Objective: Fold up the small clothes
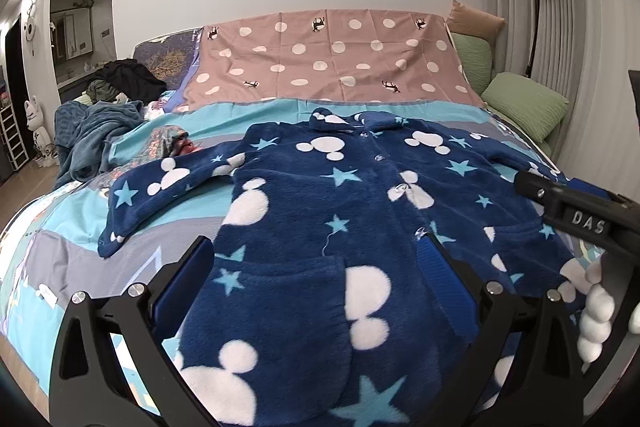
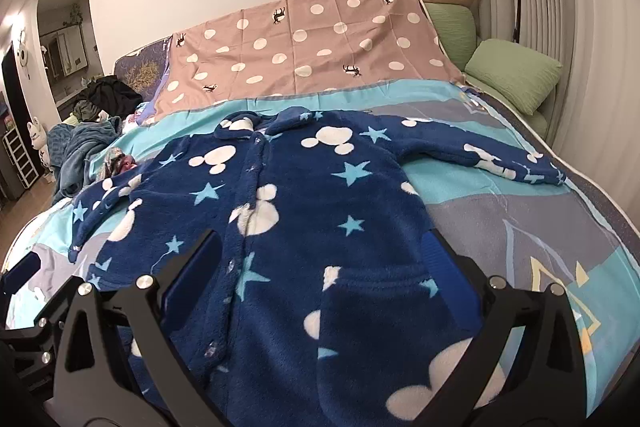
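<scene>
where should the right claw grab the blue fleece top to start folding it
Judging from its flat, front-up pose, take the blue fleece top by its outstretched right sleeve, near the cuff. Bring the open right claw in from the bed's right side: the sleeve lies clear of the body.

Green pillows (image 1: pixel 524 103), a polka-dot sheet (image 1: pixel 328 59) and a rumpled teal blanket (image 1: pixel 92 135) lie about.

Your jacket (image 1: pixel 320 211) is dark blue fleece with white mouse-head shapes and light blue stars. It lies flat, front up and buttoned, directly ahead of and below both your grippers, collar at the far end, hem nearest you. Both sleeves spread outward, and two patch pockets sit near the hem.
</scene>
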A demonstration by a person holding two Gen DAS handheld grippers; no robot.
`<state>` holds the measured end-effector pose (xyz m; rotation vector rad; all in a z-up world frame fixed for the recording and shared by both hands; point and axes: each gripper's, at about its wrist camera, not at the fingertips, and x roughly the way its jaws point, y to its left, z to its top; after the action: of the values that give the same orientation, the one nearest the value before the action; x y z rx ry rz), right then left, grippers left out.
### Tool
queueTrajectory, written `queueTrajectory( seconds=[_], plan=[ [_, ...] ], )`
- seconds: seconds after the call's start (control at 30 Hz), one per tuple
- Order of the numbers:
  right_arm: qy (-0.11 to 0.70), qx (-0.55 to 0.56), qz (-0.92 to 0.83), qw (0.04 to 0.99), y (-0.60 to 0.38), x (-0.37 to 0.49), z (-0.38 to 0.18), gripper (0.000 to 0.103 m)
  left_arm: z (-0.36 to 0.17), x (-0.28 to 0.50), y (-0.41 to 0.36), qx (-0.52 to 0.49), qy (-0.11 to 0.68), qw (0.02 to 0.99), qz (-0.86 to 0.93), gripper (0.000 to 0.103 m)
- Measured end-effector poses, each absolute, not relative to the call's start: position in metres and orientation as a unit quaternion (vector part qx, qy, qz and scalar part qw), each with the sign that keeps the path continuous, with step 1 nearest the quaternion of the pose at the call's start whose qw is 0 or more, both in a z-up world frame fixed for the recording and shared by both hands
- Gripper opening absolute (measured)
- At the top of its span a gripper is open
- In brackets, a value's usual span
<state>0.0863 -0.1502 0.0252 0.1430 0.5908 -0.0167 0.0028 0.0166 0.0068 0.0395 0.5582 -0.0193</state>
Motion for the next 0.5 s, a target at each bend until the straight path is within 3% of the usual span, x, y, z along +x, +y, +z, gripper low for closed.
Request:
queueTrajectory(
  seconds=[0.5],
  plan=[
    [0.282, 0.042, -0.008, 0.958, -0.136, 0.078, 0.041, 0.101, 0.002, -0.005, 0.034, -0.003, 0.273, 0.962, -0.004, 0.102]
  ],
)
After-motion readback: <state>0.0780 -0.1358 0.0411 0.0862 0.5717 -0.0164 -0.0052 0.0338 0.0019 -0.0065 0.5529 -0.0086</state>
